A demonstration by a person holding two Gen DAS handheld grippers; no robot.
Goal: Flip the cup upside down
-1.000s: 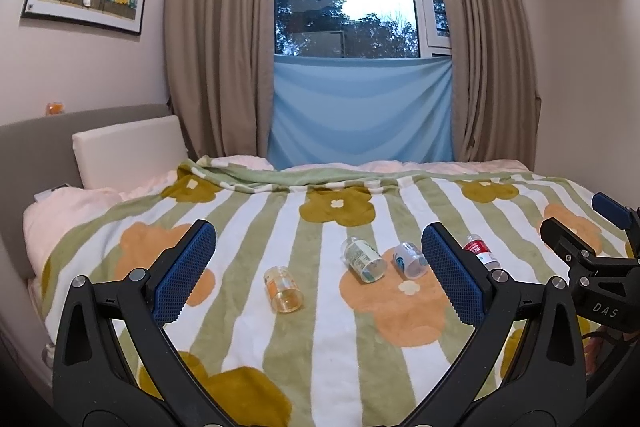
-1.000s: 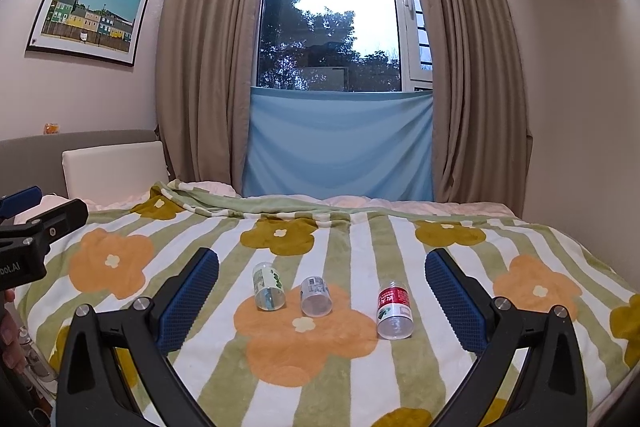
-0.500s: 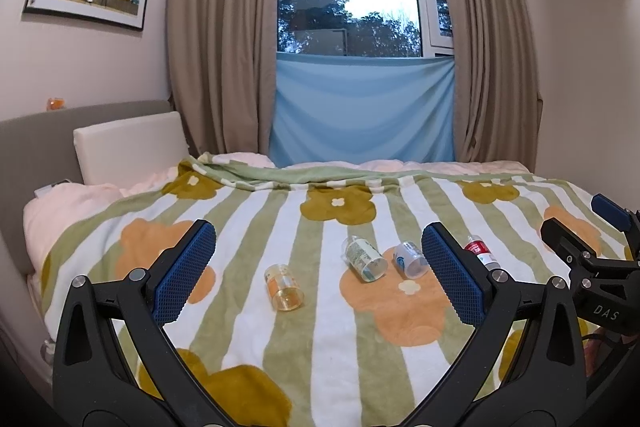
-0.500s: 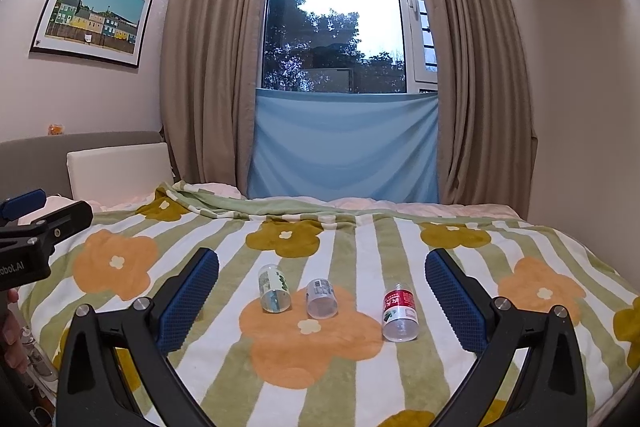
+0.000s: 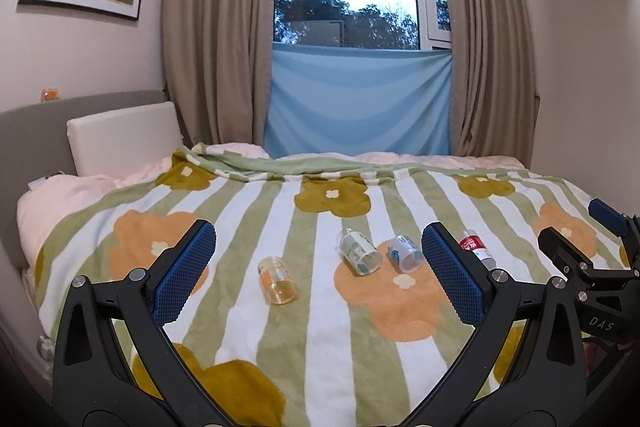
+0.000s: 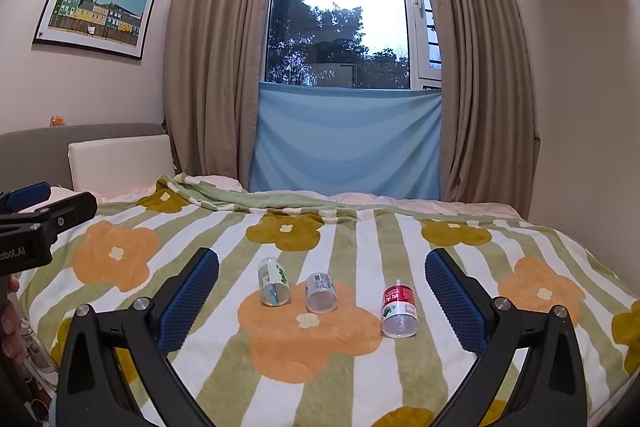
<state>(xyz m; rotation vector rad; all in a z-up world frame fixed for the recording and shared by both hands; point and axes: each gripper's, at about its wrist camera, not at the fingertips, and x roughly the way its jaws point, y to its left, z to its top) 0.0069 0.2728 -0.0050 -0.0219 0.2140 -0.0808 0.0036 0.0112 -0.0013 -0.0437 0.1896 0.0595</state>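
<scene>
Several clear plastic cups lie on their sides on the flowered blanket. In the left wrist view I see an orange-labelled cup (image 5: 277,279), a green-labelled cup (image 5: 359,255), a blue-labelled cup (image 5: 405,253) and a red-labelled cup (image 5: 475,247). The right wrist view shows the green-labelled cup (image 6: 274,281), a plain cup (image 6: 321,292) and the red-labelled cup (image 6: 398,308). My left gripper (image 5: 318,273) is open and empty, above the bed short of the cups. My right gripper (image 6: 322,301) is open and empty too; it also shows at the right edge of the left wrist view (image 5: 580,247).
The striped blanket (image 5: 320,327) covers the bed. A white pillow (image 5: 120,137) and grey headboard stand at the left. Curtains and a blue cloth (image 6: 346,143) hang under the window behind the bed. A wall is at the right.
Both grippers have drifted slightly, so the cups sit a little lower in the right wrist view. The cups have not moved. Both grippers stay open.
</scene>
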